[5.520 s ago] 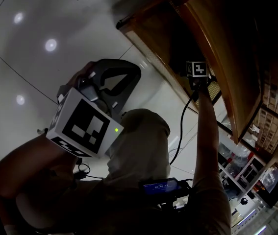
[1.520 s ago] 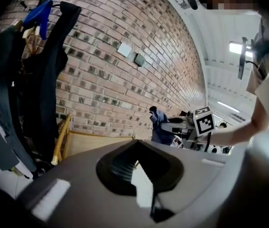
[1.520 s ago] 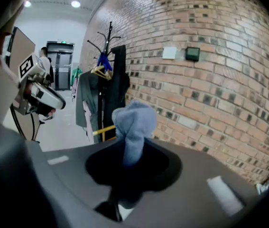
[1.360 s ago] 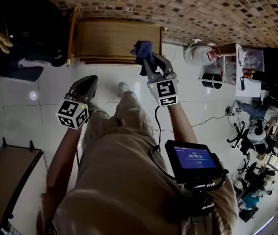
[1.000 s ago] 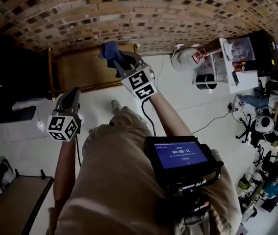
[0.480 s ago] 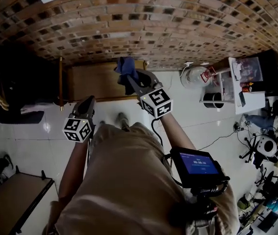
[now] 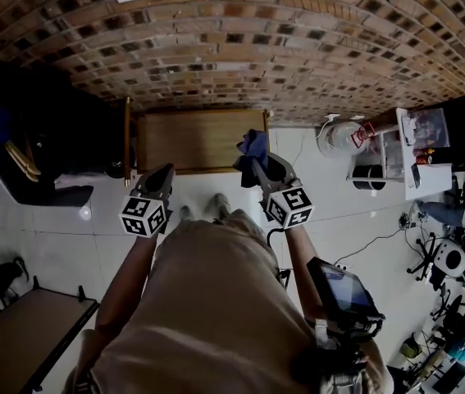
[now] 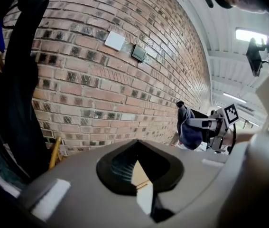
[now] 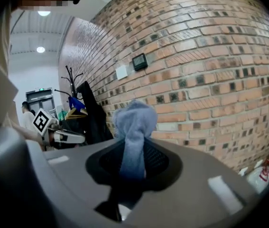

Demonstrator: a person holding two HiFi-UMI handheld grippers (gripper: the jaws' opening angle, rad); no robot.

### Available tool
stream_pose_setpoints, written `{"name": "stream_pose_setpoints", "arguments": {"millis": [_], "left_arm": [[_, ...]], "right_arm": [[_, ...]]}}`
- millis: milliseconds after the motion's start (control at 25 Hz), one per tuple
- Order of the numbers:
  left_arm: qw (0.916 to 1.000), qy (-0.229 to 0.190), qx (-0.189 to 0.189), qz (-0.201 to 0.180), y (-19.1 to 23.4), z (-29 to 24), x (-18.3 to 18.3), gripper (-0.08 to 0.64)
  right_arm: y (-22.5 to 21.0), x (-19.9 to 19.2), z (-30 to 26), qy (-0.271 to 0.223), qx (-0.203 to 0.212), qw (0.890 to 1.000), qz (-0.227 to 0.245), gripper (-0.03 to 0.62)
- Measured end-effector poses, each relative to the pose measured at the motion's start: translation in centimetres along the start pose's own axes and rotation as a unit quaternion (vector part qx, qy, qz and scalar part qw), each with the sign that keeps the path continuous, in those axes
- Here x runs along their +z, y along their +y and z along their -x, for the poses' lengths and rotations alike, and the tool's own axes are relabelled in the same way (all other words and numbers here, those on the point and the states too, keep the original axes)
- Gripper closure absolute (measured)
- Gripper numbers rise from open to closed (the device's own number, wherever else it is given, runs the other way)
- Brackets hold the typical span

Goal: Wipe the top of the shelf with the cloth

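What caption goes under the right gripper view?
Right gripper pinching a blue cloth in front of a brick wall.

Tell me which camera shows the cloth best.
The right gripper view: the blue cloth fills the centre, bunched upright and pinched between the closed jaws. The head view shows it small and dark at the tip of the right gripper. The left gripper view shows it small, off to the side.
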State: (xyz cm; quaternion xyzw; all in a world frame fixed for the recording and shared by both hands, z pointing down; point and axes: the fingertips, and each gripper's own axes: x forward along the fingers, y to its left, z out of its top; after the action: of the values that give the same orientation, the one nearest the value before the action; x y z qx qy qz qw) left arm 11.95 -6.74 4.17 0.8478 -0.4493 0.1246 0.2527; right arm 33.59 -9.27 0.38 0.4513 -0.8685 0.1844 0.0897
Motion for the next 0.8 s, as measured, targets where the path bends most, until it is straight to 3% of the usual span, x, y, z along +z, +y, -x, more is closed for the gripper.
{"name": "stream_pose_setpoints", "arguments": {"millis": [480,800], "left_arm": [[0.9997,0.022,-0.012,0.001,2.3,2.2,-1.5,0.568],[0.9998,0.013,-0.017,0.002,0.8,0.7,-1.0,0.568]], "right_arm": [[-0.1,-1.0,-0.1,-0.018,-0.043,0.998,-0.052,0.517],[-0.8,-0.9,-0.3,-0.015,-0.041,0.999,-0.029,0.52]]}}
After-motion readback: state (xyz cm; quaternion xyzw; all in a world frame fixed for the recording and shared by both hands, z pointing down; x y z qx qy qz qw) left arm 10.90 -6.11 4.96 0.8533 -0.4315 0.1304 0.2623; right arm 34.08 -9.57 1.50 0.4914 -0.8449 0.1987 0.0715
